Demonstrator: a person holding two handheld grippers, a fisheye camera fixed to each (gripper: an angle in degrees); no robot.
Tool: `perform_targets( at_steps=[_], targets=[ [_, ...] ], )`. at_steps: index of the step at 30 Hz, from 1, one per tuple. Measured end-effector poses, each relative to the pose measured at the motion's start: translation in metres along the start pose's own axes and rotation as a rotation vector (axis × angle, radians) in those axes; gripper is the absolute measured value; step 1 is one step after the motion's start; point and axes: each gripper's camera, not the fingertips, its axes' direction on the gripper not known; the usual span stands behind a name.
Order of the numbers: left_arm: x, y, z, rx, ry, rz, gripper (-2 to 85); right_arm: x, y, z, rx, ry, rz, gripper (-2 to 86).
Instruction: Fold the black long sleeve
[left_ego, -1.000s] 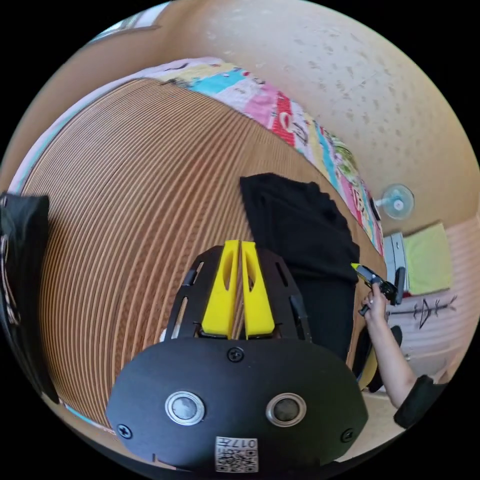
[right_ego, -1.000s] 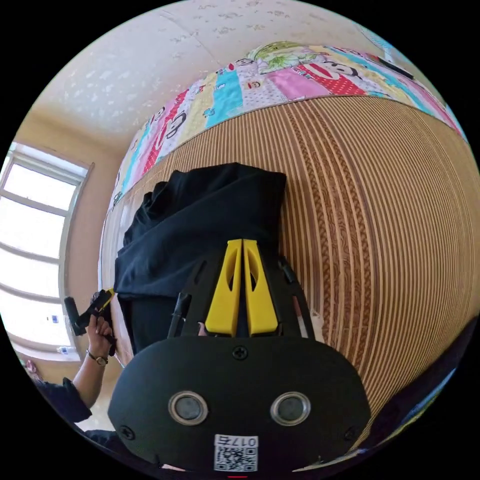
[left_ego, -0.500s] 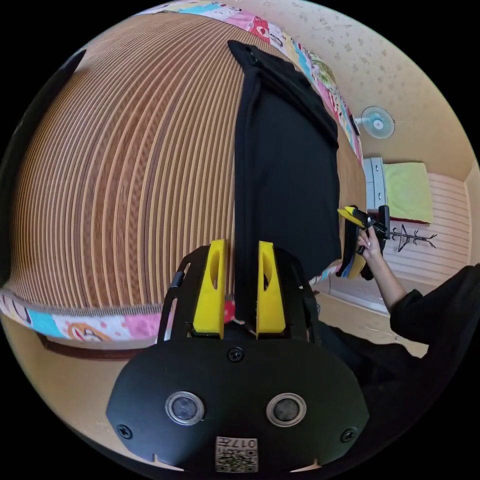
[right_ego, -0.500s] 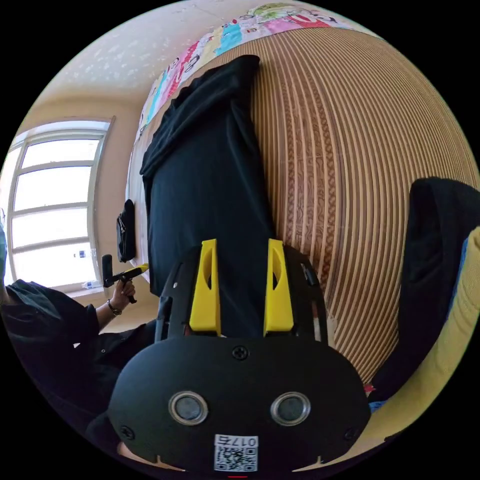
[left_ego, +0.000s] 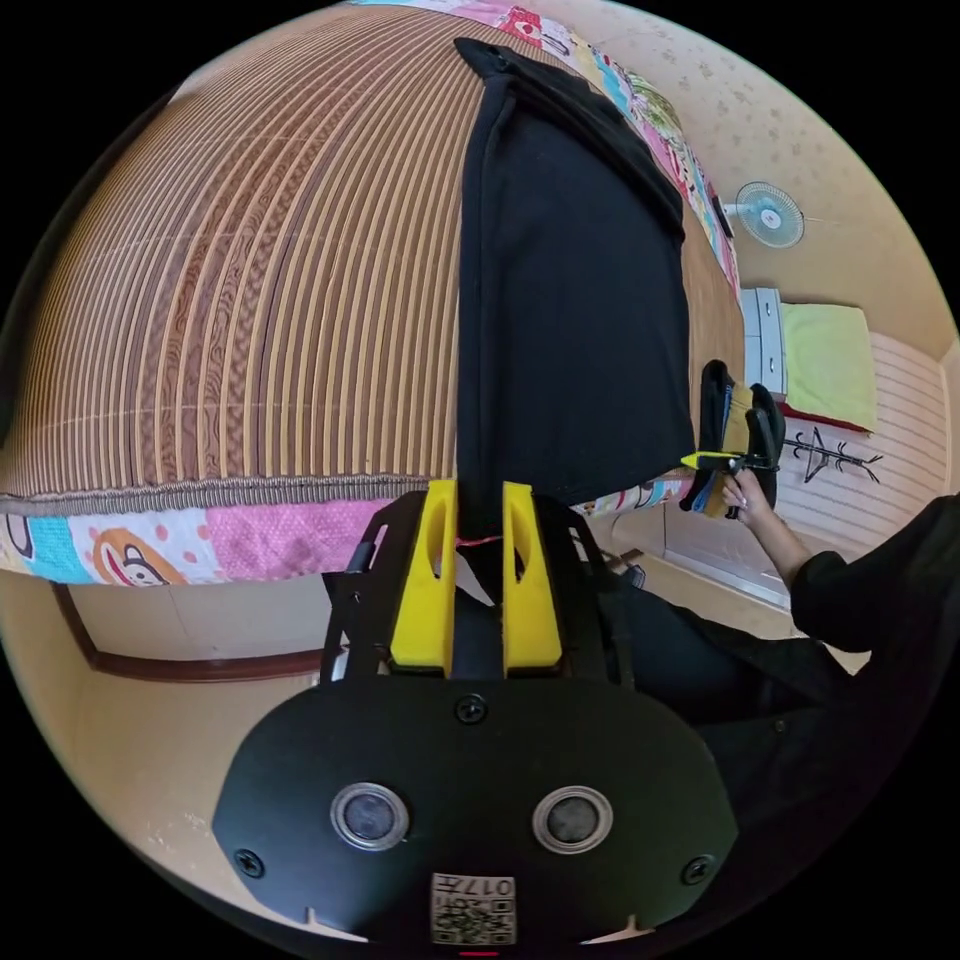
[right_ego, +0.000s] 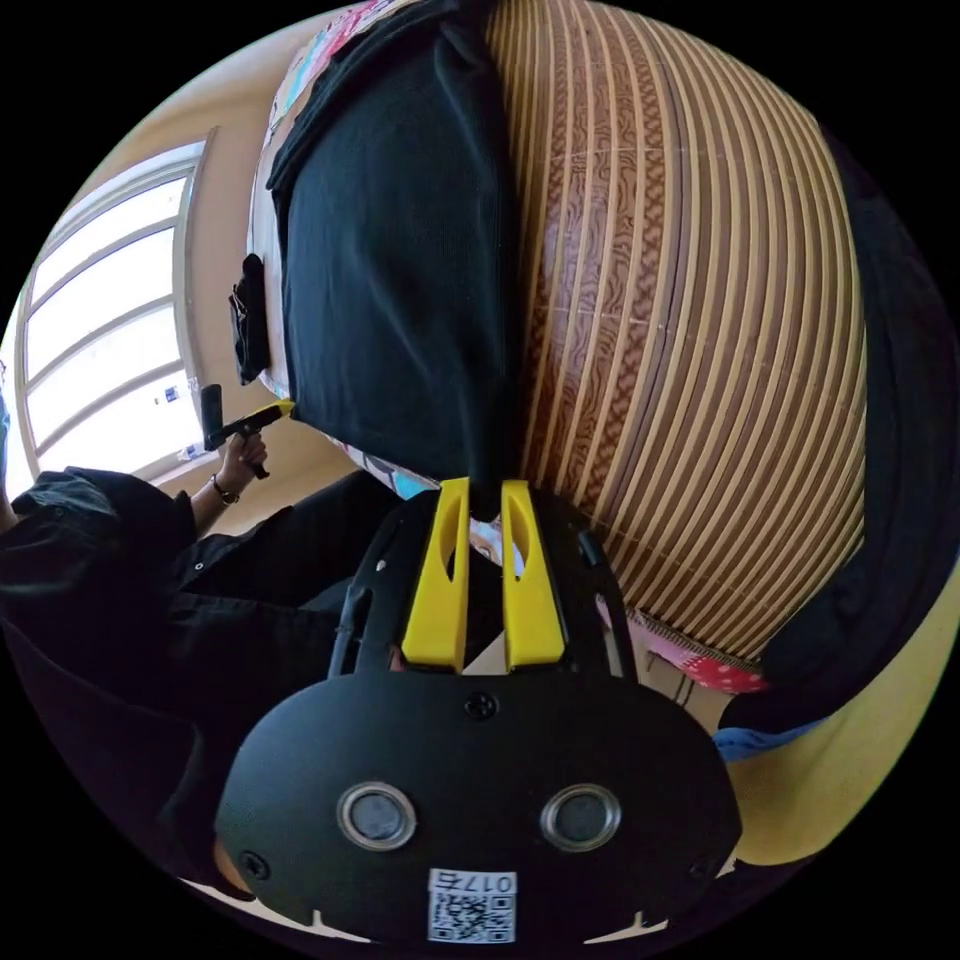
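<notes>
The black long sleeve (left_ego: 570, 300) lies lengthwise on the striped mat, its near edge reaching the bed's rim. In the left gripper view my left gripper (left_ego: 475, 492) is shut on one near corner of that edge, with dark cloth pinched between the yellow jaws. My right gripper (left_ego: 722, 460), held in a hand, sits at the other near corner. In the right gripper view the long sleeve (right_ego: 400, 250) runs up from my right gripper (right_ego: 485, 490), which is shut on its corner. The left gripper (right_ego: 250, 422) appears at the far left, by the opposite corner.
A striped bamboo mat (left_ego: 250, 300) covers the bed over a cartoon patchwork sheet (left_ego: 150, 530). A fan (left_ego: 768, 215) and a drawer unit under a green cloth (left_ego: 820, 360) stand by the wall. More dark clothes (right_ego: 900, 400) are piled at the mat's side. The person's dark clothing (right_ego: 150, 600) is near a window (right_ego: 100, 330).
Both grippers stood open around the garment's near edge half a second ago and have now closed on its corners. Both cameras have drawn back past the bed's rim.
</notes>
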Motion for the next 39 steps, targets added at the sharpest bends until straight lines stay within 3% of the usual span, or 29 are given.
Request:
perform_targets(
  at_steps=[8, 10, 11, 13, 15, 18, 21, 29, 33, 36, 39],
  targets=[
    [-0.011, 0.004, -0.024, -0.295, 0.080, 0.109, 3.2, 0.020, 0.085, -0.018, -0.027, -0.170, 0.148, 3.1],
    [-0.023, 0.021, -0.030, -0.372, 0.208, 0.090, 3.2, 0.018, 0.115, -0.019, -0.026, -0.318, 0.191, 3.0],
    [-0.033, 0.031, -0.037, -0.381, 0.366, 0.041, 3.2, 0.016, 0.123, -0.022, -0.003, -0.387, 0.188, 2.9],
    [-0.049, 0.039, -0.056, -0.293, 0.626, -0.029, 3.1, 0.003, 0.135, -0.051, 0.201, -0.682, 0.096, 2.7],
    [-0.068, 0.029, -0.086, -0.047, 0.905, -0.084, 3.1, -0.001, 0.127, -0.082, 0.406, -0.810, 0.002, 2.5],
    [-0.089, -0.016, -0.115, 0.273, 1.092, -0.070, 3.1, 0.017, 0.084, -0.120, 0.679, -0.923, -0.083, 2.4],
    [-0.092, -0.095, -0.122, 0.419, 1.174, 0.011, 3.1, 0.040, 0.011, -0.144, 0.832, -0.991, -0.099, 2.3],
    [-0.108, -0.296, -0.102, 0.619, 1.215, -0.054, 3.5, 0.049, -0.205, -0.208, 0.908, -0.892, -0.092, 3.5],
    [-0.118, -0.339, -0.094, 0.590, 0.971, -0.176, 6.8, 0.025, -0.269, -0.224, 0.826, -0.486, 0.098, 6.4],
    [-0.109, -0.315, -0.117, 0.673, 0.813, -0.075, 9.4, -0.024, -0.266, -0.227, 0.889, -0.377, 0.040, 8.4],
    [-0.099, -0.273, -0.117, 0.622, 0.567, -0.054, 12.8, -0.089, -0.266, -0.198, 0.775, -0.186, -0.035, 7.3]
  ],
)
